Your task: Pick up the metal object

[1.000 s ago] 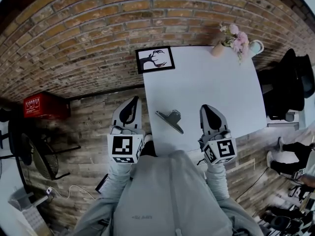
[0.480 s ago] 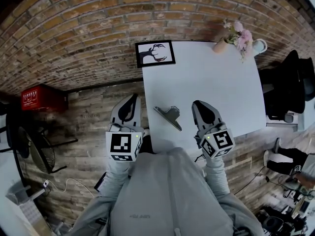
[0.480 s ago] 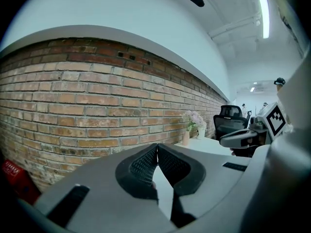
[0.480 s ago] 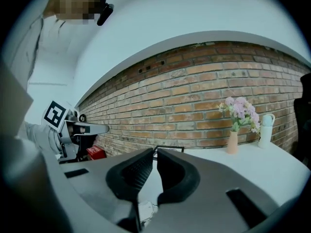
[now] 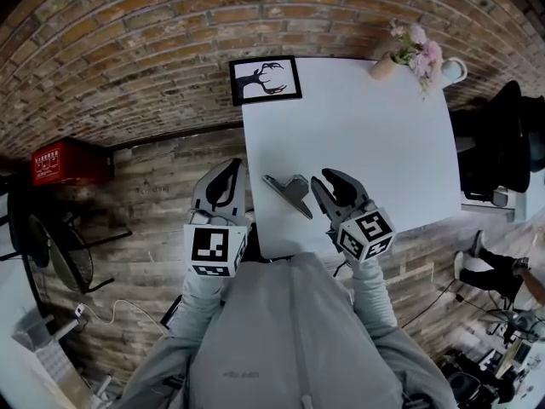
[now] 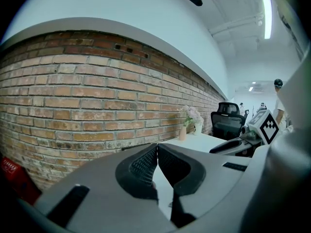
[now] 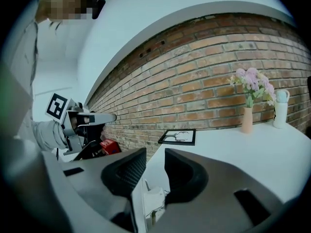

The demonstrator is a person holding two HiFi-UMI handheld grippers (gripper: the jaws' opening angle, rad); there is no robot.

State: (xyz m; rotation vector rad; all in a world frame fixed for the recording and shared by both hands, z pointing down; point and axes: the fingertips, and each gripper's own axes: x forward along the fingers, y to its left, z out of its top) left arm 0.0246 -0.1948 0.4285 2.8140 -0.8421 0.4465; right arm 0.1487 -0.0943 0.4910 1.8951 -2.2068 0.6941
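The metal object (image 5: 288, 193), a grey clip with a long flat blade, lies on the white table (image 5: 383, 152) near its front left corner. My right gripper (image 5: 327, 179) hovers just right of the clip, tips close to it, and its jaws are opening. In the right gripper view the clip (image 7: 154, 201) shows low in the gap of the right gripper (image 7: 155, 154); the pads do not press on it. My left gripper (image 5: 228, 174) hangs left of the table edge, over the brick floor. The left gripper (image 6: 157, 150) is shut with nothing in it.
A framed tree picture (image 5: 265, 79) lies at the table's far left corner. A vase of pink flowers (image 5: 409, 54) and a white mug (image 5: 452, 72) stand at the far right. A black office chair (image 5: 502, 147) is beyond the right edge, a red box (image 5: 64, 162) far left.
My right gripper has moved left across the table up to the clip, and its jaws have parted from shut. The left gripper has hardly moved.
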